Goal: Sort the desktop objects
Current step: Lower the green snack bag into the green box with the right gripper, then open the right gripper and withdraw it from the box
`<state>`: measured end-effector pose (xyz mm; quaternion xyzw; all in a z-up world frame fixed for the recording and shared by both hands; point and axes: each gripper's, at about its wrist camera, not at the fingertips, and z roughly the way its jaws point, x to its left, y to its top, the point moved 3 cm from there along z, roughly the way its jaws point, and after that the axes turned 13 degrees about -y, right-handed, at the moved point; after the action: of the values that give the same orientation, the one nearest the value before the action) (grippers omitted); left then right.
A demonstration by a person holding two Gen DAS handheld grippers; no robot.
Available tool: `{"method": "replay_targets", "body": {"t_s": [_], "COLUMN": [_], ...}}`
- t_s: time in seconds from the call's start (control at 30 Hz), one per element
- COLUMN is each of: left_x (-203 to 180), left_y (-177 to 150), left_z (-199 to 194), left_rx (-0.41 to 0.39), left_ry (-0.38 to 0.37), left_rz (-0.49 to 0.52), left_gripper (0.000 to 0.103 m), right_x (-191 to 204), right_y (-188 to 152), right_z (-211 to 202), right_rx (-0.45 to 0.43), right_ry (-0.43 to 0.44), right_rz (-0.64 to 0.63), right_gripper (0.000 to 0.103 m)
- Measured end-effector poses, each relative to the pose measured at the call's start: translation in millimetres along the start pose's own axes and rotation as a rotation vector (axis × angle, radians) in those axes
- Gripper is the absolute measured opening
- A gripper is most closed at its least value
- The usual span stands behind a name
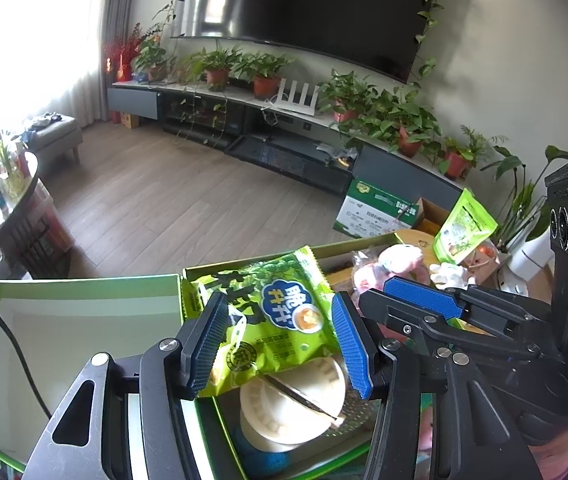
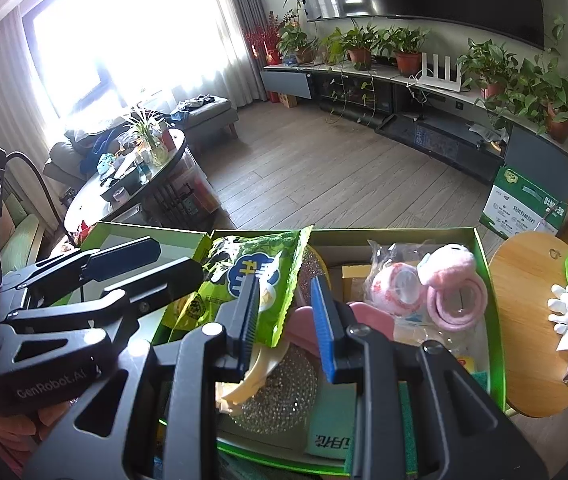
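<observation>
Left gripper (image 1: pixel 280 344) jaws clamped on crinkly green foil snack packet (image 1: pixel 268 316), held above green cardboard box (image 2: pixel 494 320). Right gripper (image 2: pixel 284 328) jaws apart, one blue pad overlapping packet's edge; contact there impossible to tell.

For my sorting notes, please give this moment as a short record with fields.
held item: green snack packet, above the green box
left gripper: jaws closed on the packet's two sides
right gripper: jaws apart beside the packet, no grip visible
under the packet: white dumpling mould
also in the box: pink plush rings
beside the box: round wooden board
</observation>
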<state>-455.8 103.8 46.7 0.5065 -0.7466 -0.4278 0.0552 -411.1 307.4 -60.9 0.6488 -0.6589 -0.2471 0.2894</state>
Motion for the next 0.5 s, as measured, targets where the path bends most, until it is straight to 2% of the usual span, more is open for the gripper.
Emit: {"method": "replay_targets", "body": {"t_s": [0.17, 0.23, 0.5], "left_x": [-12.7, -17.3, -38.9], "left_y": [-1.0, -3.5, -18.8], "left_z": [-6.8, -9.1, -20.1], "left_rx": [0.007, 0.014, 0.031], "left_ry": [0.006, 0.006, 0.060], "left_rz": [0.011, 0.014, 0.053], "left_gripper": [0.054, 0.054, 0.057], "right_x": [-2.8, -3.9, -11.7], "right_y": [-2.9, -5.8, -26.6], "right_z": [-11.7, -16.5, -40.0], "right_rx": [0.005, 0.010, 0.043], "right_ry": [-0.022, -0.027, -0.055], "right_rz": [0.004, 0.004, 0.006], "right_gripper": [0.028, 0.034, 0.043]}}
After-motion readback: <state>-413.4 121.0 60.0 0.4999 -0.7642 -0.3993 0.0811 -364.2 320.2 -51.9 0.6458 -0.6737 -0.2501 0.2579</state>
